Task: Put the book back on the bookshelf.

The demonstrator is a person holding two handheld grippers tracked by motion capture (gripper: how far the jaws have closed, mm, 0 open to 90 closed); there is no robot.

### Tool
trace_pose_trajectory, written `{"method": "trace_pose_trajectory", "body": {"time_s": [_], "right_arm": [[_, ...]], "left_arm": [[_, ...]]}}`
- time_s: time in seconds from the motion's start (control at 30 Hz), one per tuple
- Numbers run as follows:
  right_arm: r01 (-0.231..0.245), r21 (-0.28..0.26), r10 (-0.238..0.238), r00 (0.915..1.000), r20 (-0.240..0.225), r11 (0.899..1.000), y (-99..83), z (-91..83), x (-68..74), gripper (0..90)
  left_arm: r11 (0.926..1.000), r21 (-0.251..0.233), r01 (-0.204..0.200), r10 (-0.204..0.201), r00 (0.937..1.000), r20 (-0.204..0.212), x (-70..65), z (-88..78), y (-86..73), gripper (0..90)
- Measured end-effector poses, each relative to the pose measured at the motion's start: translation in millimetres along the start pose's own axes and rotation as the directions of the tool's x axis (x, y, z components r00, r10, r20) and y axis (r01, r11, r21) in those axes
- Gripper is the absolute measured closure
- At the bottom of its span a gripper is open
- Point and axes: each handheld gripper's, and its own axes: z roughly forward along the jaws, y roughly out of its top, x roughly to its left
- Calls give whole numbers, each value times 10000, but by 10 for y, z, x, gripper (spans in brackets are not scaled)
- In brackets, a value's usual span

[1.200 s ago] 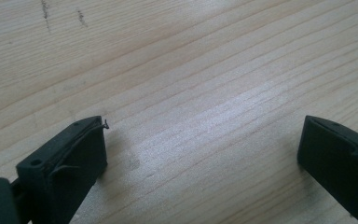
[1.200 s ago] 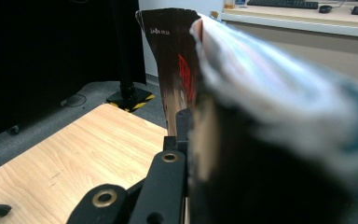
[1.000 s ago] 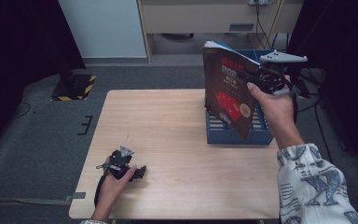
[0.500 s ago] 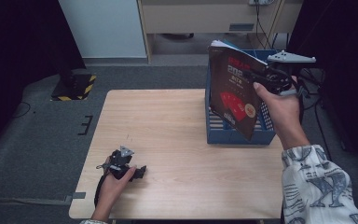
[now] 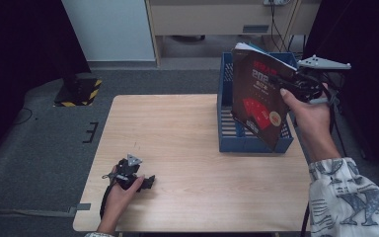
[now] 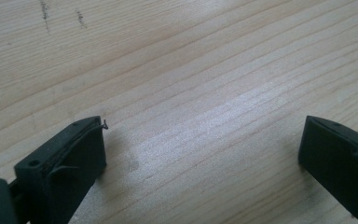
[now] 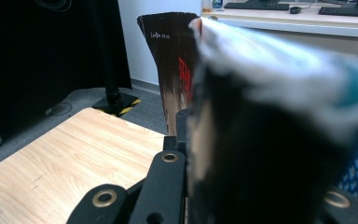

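Up above the blue slatted plastic crate [image 5: 227,133], the right claw [image 5: 292,86] clamps a thick, glossy dark-covered book [image 5: 257,101] with red print, held tilted over the crate's open top. Well left of the crate, the left claw [image 5: 145,181] rests on the pale wood-grain worktop [image 5: 177,128], jaws spread wide with nothing between them. Beyond the crate, grey carpet surrounds the worktop's straight edges.

book [image 7: 270,130] blurred close up, hiding right hand-held gripper's jaws, blue file tray [image 5: 227,98] partly covered
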Motion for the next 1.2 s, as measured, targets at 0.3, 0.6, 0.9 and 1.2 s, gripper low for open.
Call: {"method": "trace_pose_trajectory", "body": {"time_s": [0.3, 0.6, 0.9, 1.2], "right_arm": [[-104, -129, 106, 9998, 145, 9999, -28, -113, -87, 871], [-142, -251, 151, 9993, 350, 9996, -52, -235, -169, 871], [-249, -300, 266, 9980, 573, 9992, -62, -302, -242, 871], [-369, -383, 402, 9954, 867, 9986, -79, -393, -310, 871]], "left_arm": [[10000, -13, 1, -1, 10000, -3, 0, 1, -1, 0], [10000, -20, 7, -7, 10000, -8, -2, 2, -1, 0], [10000, -34, 5, -5, 10000, -9, -2, 2, -2, 0], [10000, -40, 6, -6, 10000, -9, -2, 2, -3, 0]]}}
